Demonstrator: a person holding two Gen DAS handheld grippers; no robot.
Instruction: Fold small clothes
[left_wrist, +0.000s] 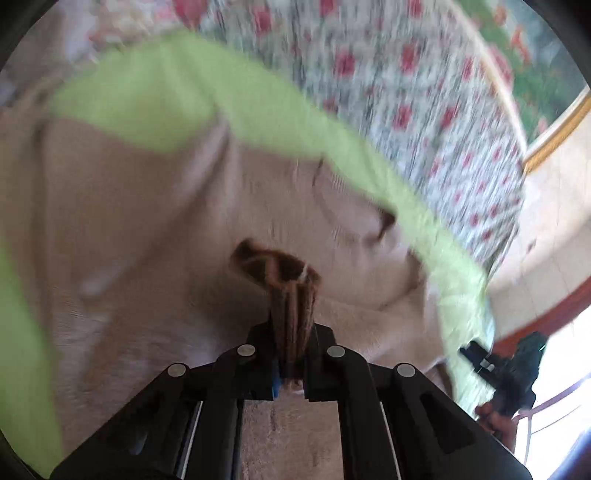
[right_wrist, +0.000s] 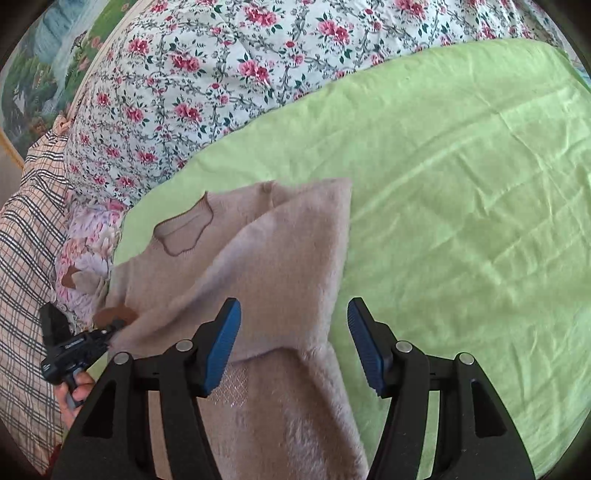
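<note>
While the left wrist view is blurred, the left gripper (left_wrist: 293, 354) clearly pinches a brown-trimmed fold of the beige sweater (left_wrist: 155, 229), which drapes over the green sheet (left_wrist: 177, 92).

From the right wrist view, the right gripper (right_wrist: 293, 345) hangs with jaws wide over the sweater on the sheet beside the floral quilt (right_wrist: 207, 74).

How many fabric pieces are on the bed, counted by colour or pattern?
Beige sweater: 1
Green sheet: 1
Floral quilt: 1
Plaid pillow: 1
Total: 4
</note>
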